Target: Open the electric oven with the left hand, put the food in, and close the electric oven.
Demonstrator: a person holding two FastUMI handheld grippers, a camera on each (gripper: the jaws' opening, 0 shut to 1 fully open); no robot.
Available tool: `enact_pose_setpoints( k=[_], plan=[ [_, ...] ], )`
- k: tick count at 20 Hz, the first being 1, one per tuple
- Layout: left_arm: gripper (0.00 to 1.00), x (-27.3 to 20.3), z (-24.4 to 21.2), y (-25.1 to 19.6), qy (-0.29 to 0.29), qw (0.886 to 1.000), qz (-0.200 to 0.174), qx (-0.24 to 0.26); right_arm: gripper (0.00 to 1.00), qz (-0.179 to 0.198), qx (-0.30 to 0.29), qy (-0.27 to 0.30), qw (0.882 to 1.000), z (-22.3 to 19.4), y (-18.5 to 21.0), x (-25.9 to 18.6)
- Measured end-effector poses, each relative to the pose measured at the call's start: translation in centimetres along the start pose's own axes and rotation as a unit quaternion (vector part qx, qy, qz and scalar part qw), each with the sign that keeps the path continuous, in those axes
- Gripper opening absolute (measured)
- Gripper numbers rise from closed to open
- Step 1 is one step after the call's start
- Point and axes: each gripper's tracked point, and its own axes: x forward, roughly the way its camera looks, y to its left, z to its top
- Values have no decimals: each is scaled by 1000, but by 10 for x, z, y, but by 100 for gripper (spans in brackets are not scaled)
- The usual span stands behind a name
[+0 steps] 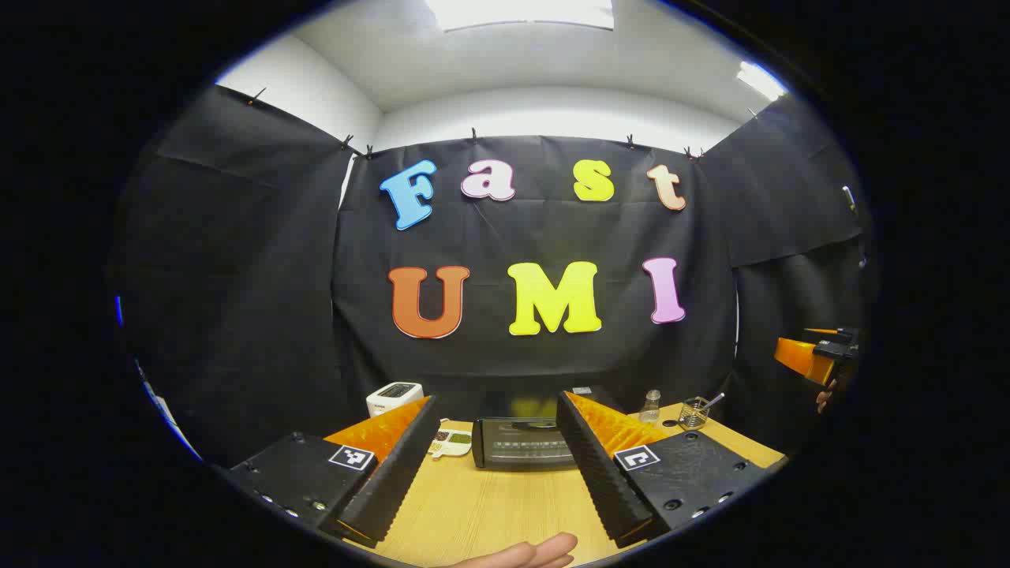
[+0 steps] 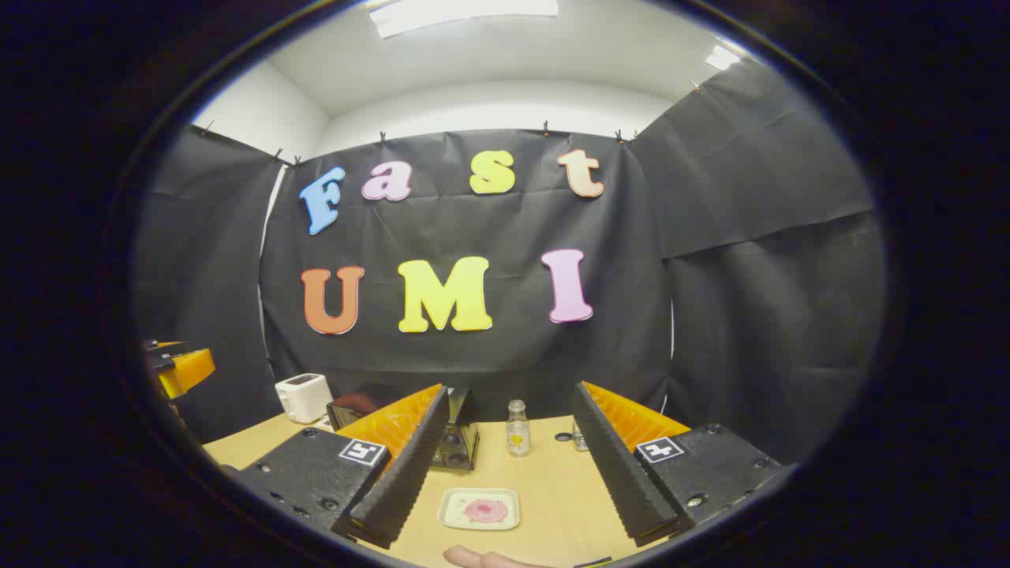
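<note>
A black electric oven [image 1: 525,446] stands on the wooden table [image 1: 489,513] straight ahead of my left gripper [image 1: 497,401], with its door looking closed. That gripper is open, held above the table short of the oven. In the right gripper view a white plate with a pink piece of food [image 2: 480,509] lies on the table below my right gripper [image 2: 511,390], between its open fingers. A corner of the oven [image 2: 458,438] shows behind its left finger. Each gripper also appears far off in the other's view: the right gripper [image 1: 817,355] and the left gripper [image 2: 177,367].
A white toaster [image 1: 394,398] stands left of the oven, and a small dish of green and dark bits [image 1: 451,442] lies beside it. A small clear bottle [image 2: 518,427] and a wire cup [image 1: 694,412] stand at the back right. A hand [image 1: 529,554] lies at the table's near edge.
</note>
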Motion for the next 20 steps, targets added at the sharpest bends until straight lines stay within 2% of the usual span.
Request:
enact_pose_setpoints(
  k=[1, 2, 3, 4, 11, 14, 15, 16, 20],
  plan=[
    [95, 0, 1, 2, -2, 1000, -1, 1, 96, -1, -2, -2, 1000, 1, -2, -3],
    [95, -1, 2, -1, -2, 1000, -6, -2, 100, -3, -4, -7, 1000, 5, -5, -6],
    [95, -2, 1, -4, -1, 1000, -13, -5, 100, -5, -4, -12, 1000, 9, -7, -9],
    [94, -3, 2, -3, -2, 1000, -14, -5, 96, -6, -6, -15, 1000, 10, -8, -11],
    [95, -3, 5, -1, -10, 1000, -19, 10, 96, -11, -8, -31, 999, 18, -17, -21],
    [94, 0, 2, -12, -13, 999, -31, 13, 96, -7, -4, -34, 999, 16, -19, -23],
    [95, 1, 3, -19, -20, 999, -42, 12, 100, -6, -2, -36, 999, 16, -20, -22],
    [95, 4, 3, -25, -23, 998, -52, 9, 96, -6, 0, -38, 999, 15, -24, -21],
    [94, 29, -11, -40, -14, 998, -62, -1, 96, -10, 8, -45, 999, 11, -35, -13]
  ],
)
